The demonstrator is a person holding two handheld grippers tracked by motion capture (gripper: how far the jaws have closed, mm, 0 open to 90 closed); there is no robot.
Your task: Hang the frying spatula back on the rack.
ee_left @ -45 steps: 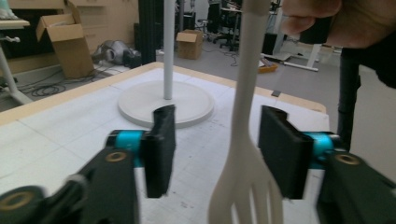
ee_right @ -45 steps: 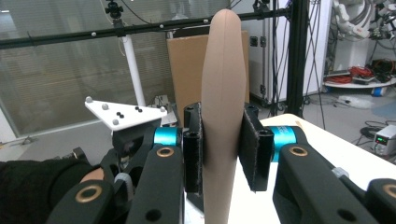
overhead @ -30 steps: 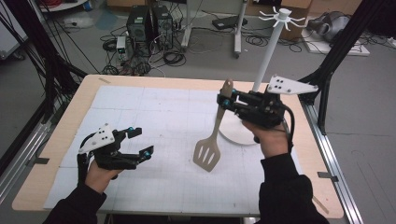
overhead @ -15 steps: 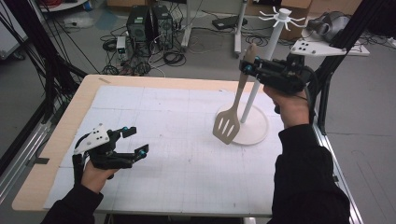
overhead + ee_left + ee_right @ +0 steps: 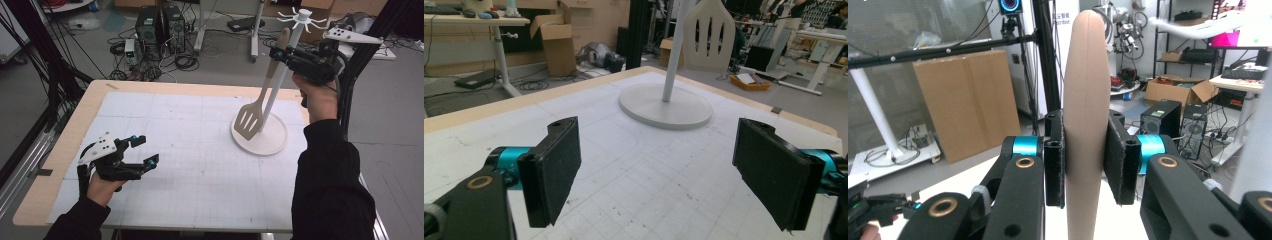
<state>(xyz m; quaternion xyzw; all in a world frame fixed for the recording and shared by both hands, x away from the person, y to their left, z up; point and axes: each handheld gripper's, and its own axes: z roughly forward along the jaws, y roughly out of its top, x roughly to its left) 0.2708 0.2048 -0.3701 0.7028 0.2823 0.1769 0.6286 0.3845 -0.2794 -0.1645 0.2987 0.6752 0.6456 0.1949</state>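
Above the round white stand base [image 5: 260,140], right gripper [image 5: 280,52] clamped on tan spatula [image 5: 256,107] handle, blade hanging beside the pole [image 5: 282,75]. Well left of that base, left gripper [image 5: 142,150] spread wide over the table [image 5: 200,170], holding nothing.

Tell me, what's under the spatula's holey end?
The spatula, held up by the right gripper, hangs over the stand's round white base. Whatever lies straight behind its blade is covered.
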